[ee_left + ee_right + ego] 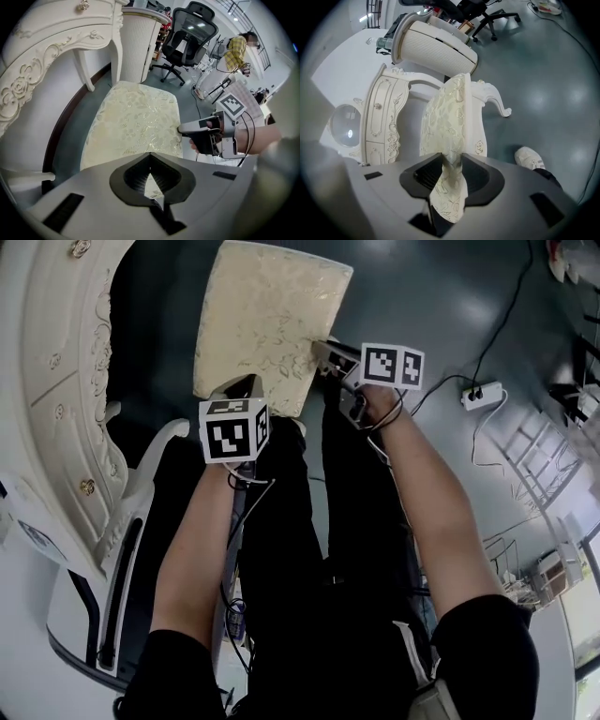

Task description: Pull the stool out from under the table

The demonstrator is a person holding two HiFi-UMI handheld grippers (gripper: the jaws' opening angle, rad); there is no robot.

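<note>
The stool point(267, 320) has a cream floral cushion and stands on the grey floor beside the ornate white table point(66, 381). My left gripper point(242, 388) sits at the seat's near edge. In the left gripper view its pads point(136, 176) have closed to a narrow wedge with a strip of cushion fabric point(152, 186) between them. My right gripper point(328, 352) is at the seat's right edge, also seen as the right gripper point(187, 129) beside the stool point(133, 122). In the right gripper view that gripper point(450, 164) presses its pads on the cushion edge of the stool point(445, 117).
The carved table leg point(117, 42) and a white ribbed cylinder point(138, 42) stand just beyond the stool. An office chair point(187, 33) and a person in yellow point(234, 49) are farther back. A power strip point(481, 395) and cable lie on the floor at right. My shoe point(529, 158) is near.
</note>
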